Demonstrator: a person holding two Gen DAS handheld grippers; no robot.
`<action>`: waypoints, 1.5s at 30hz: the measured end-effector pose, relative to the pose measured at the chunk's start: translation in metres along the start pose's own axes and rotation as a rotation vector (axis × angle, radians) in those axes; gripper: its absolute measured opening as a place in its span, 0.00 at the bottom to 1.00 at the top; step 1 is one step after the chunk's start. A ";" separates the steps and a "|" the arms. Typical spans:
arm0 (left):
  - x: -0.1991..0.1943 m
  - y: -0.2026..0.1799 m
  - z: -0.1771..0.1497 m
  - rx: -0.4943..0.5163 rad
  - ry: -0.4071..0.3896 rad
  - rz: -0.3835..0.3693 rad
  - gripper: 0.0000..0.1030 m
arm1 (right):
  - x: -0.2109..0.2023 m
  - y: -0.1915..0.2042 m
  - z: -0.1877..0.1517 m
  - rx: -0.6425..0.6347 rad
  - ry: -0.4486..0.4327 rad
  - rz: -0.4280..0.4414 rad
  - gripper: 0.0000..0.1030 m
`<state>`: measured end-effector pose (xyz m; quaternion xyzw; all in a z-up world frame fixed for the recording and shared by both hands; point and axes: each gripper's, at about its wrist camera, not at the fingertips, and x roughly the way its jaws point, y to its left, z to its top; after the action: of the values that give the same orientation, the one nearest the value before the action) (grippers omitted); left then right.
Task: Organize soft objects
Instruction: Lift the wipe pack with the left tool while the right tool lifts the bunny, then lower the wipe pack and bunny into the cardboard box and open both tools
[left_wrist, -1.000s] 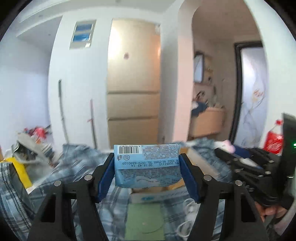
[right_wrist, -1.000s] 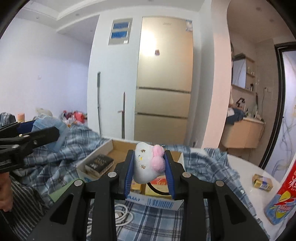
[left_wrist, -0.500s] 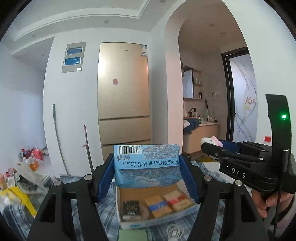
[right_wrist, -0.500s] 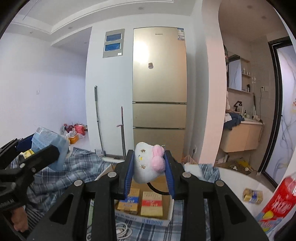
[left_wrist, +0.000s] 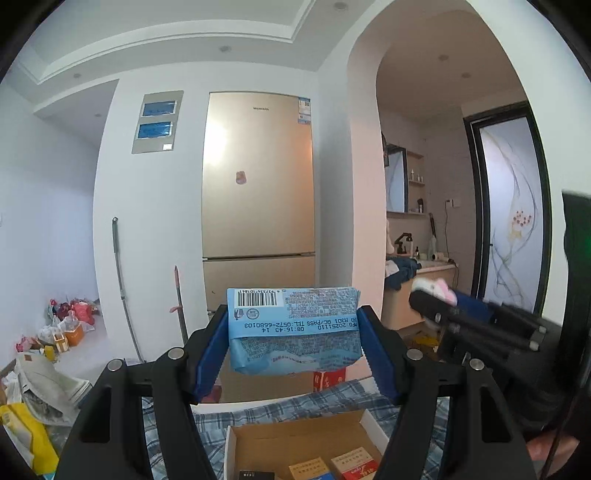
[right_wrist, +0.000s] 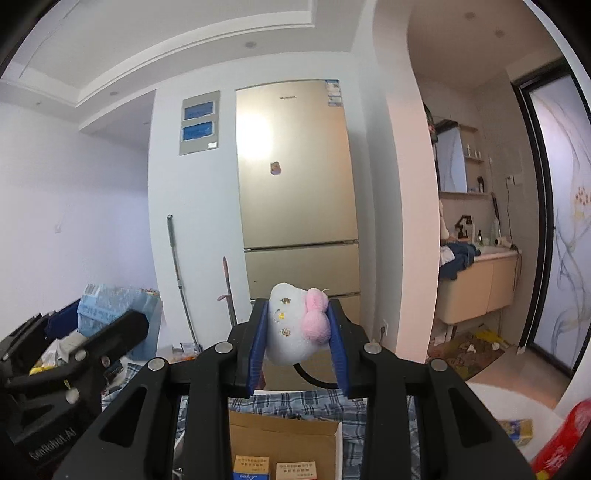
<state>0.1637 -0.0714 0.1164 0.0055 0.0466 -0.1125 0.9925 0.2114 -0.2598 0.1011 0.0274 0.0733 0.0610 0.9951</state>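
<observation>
Now left gripper (left_wrist: 293, 341) clamps the blue tissue pack (left_wrist: 293, 328), right gripper (right_wrist: 297, 334) clamps the white plush toy (right_wrist: 291, 328), both above the cardboard box (left_wrist: 295, 432); grip firmly, lower level without knocking together.

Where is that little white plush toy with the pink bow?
The white plush toy is clamped in the right gripper, held up before the fridge, above the cardboard box.
</observation>
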 end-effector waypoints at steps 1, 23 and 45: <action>0.005 0.002 -0.003 0.000 0.007 0.004 0.68 | 0.007 -0.001 -0.008 0.000 0.016 0.002 0.29; 0.134 0.036 -0.097 -0.037 0.545 0.044 0.68 | 0.122 -0.010 -0.142 0.031 0.576 0.106 0.29; 0.143 0.045 -0.120 -0.059 0.584 0.081 0.83 | 0.132 -0.007 -0.152 -0.002 0.629 0.090 0.61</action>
<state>0.3017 -0.0565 -0.0169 0.0106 0.3330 -0.0653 0.9406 0.3188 -0.2429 -0.0684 0.0094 0.3760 0.1104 0.9200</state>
